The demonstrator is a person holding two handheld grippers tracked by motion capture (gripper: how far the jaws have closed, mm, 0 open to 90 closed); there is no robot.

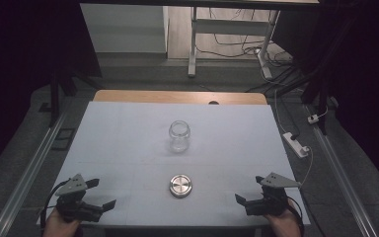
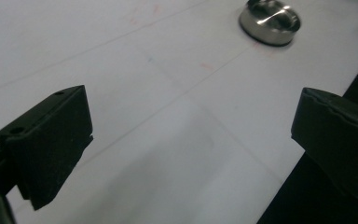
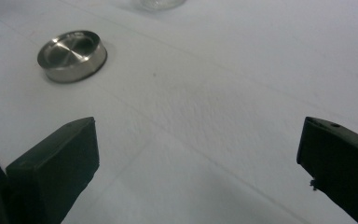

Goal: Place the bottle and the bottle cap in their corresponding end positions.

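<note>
Hands come in at the bottom corners of the high view, each gripping a tool low over the near edge of the white table (image 1: pixel 128 128); the left gripper (image 1: pixel 103 193) sits at the lower left of the frame, its jaws spread wide and pointing toward the middle, holding nothing; the right gripper (image 1: pixel 249 190) sits at the lower right, jaws likewise wide apart and empty, angled inward toward the centre. Between them, in the lower middle of the frame, lies the metal lid (image 1: pixel 180 186), flat on the table and well apart from both tools; above it, near the centre of the frame, stands the glass jar (image 1: pixel 179 136), upright and open at the top, apart from the lid. In the left gripper view the lid (image 2: pixel 270 21) shows at the upper right, far beyond the parted jaws; in the right gripper view the lid (image 3: pixel 72 55) lies at the upper left, and the base of the jar (image 3: pixel 161 3) just shows at the top edge.
</note>
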